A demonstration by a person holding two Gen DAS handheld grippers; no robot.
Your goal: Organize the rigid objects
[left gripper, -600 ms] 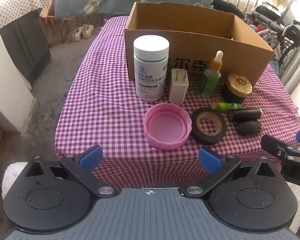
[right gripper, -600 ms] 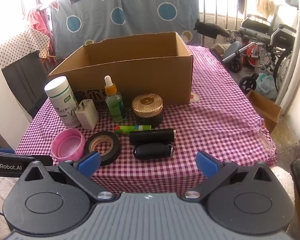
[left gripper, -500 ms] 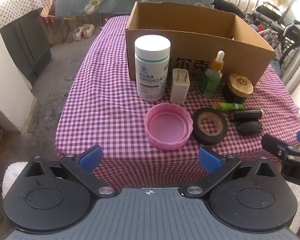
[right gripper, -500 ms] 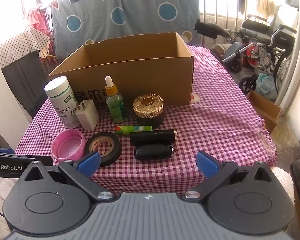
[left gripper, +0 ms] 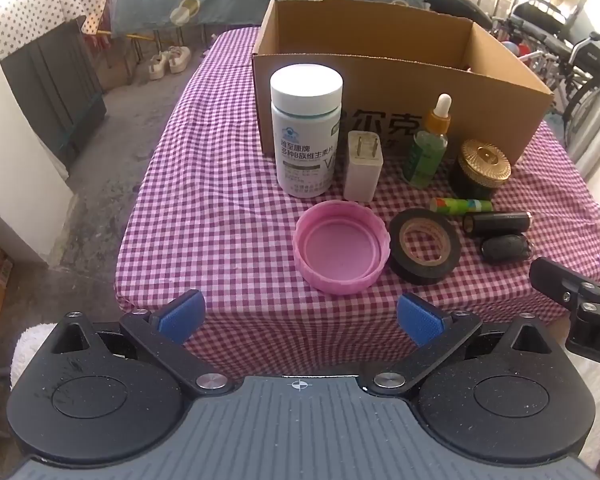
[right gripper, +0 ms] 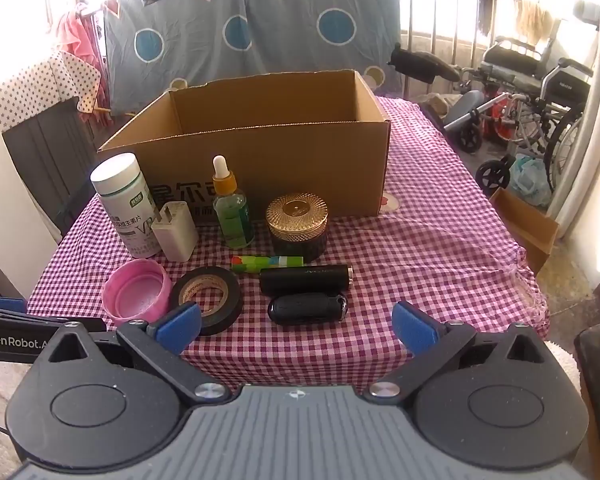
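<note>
An open cardboard box (left gripper: 400, 92) (right gripper: 268, 160) stands on the checked tablecloth (left gripper: 220, 184). In front of it stand a white pill bottle (left gripper: 305, 136) (right gripper: 124, 204), a white charger plug (left gripper: 362, 166), a green dropper bottle (left gripper: 428, 148) and a black jar with a gold lid (left gripper: 482, 170) (right gripper: 298, 226). Nearer lie a pink lid (left gripper: 341, 246) (right gripper: 137, 292), black tape roll (left gripper: 424, 250) (right gripper: 208, 294), green tube (left gripper: 460, 205), black cylinder (right gripper: 306, 279) and black key fob (right gripper: 306, 309). My left gripper (left gripper: 300, 316) is open before the pink lid. My right gripper (right gripper: 296, 326) is open before the key fob.
Wheelchairs (right gripper: 528, 92) stand to the right of the table. A small cardboard box (right gripper: 526, 228) sits on the floor there. A dotted cloth covers a dark cabinet (left gripper: 48, 76) at the left. A patterned sheet (right gripper: 252, 20) hangs behind.
Both grippers have edged slightly toward the table; the objects sit a little larger in view. Nothing was grasped or moved.
</note>
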